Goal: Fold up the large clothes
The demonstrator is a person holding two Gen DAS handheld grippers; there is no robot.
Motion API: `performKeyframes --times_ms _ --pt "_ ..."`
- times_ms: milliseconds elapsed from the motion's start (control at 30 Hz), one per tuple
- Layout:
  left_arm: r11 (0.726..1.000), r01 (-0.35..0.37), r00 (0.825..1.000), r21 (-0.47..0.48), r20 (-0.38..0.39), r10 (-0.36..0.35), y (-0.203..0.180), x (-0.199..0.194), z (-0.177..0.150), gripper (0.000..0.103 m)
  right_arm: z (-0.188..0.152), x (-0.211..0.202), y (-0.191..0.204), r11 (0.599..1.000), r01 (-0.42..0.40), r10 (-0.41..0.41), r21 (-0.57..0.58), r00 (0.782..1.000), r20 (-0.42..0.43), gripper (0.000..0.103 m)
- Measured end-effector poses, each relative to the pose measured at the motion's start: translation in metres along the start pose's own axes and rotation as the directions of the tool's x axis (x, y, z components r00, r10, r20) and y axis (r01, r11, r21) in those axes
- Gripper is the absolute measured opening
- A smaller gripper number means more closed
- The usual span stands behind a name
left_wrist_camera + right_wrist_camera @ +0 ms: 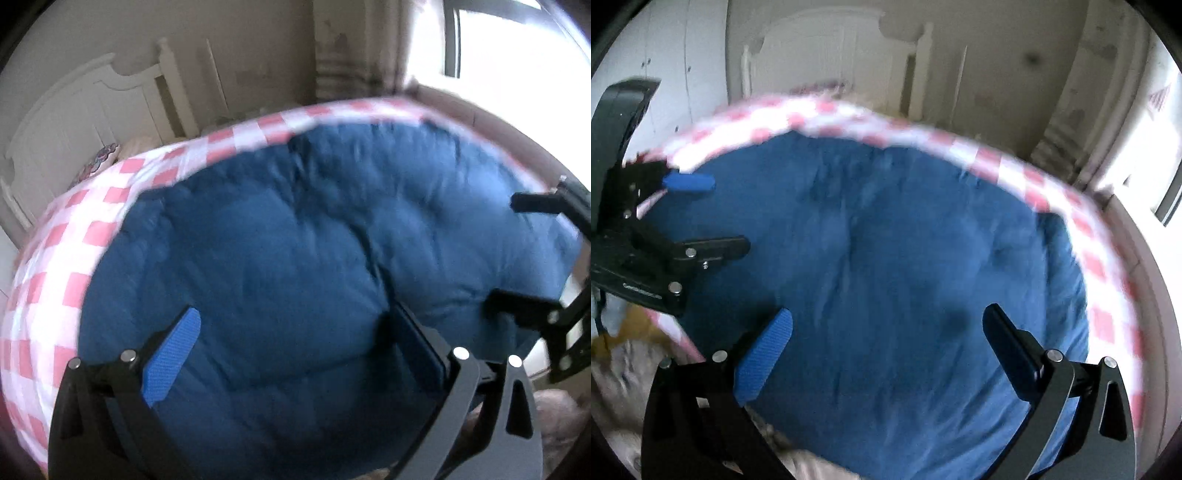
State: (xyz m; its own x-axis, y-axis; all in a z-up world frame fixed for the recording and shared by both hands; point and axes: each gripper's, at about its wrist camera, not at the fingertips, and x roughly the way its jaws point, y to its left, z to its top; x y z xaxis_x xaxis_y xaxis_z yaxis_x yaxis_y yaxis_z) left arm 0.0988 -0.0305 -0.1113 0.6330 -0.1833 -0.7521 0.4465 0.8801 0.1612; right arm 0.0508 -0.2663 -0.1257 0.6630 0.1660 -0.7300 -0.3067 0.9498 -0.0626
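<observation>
Blue puffy garment [295, 240] spread over pink-checked bedding [55, 258], rumpled, both grippers' jaws wide, holding nothing.

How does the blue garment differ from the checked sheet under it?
The garment is solid dark blue; the sheet is pink-and-white checked. The garment is puffy and creased; the sheet looks flat and thin. The garment lies on top; the sheet shows only as a border around it. Both are spread out.

Blue garment [879, 266] filled our whole center, bed [1104, 325] edge ringing it from 9 to 3 o'clock. Left gripper [713, 218] blocked passage at 9 o'clock. White headboard [820, 48] and wall closed off 12 o'clock.
</observation>
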Motion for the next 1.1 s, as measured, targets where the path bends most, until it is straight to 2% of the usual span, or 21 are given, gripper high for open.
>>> performKeyframes --times_ms 33,100,200,1100 --pt "1.0 -0.007 1.0 0.002 0.029 0.007 -0.002 0.005 -0.007 0.101 -0.007 0.0 -0.002 1.0 -0.006 0.006 -0.009 0.999 0.042 0.099" --pt "1.0 -0.005 0.999 0.012 0.038 0.004 -0.001 0.01 -0.011 0.101 -0.017 0.005 0.0 1.0 0.002 0.001 -0.031 0.997 0.083 0.099" --pt "1.0 0.014 1.0 0.013 0.002 -0.014 0.003 0.014 -0.008 0.101 -0.013 0.008 0.001 0.999 0.023 -0.021 -0.033 0.998 0.055 0.099" --pt "1.0 0.02 0.999 -0.008 0.026 -0.02 0.003 0.014 -0.008 0.101 -0.016 0.008 0.003 0.999 0.024 -0.023 -0.026 0.998 0.067 0.099"
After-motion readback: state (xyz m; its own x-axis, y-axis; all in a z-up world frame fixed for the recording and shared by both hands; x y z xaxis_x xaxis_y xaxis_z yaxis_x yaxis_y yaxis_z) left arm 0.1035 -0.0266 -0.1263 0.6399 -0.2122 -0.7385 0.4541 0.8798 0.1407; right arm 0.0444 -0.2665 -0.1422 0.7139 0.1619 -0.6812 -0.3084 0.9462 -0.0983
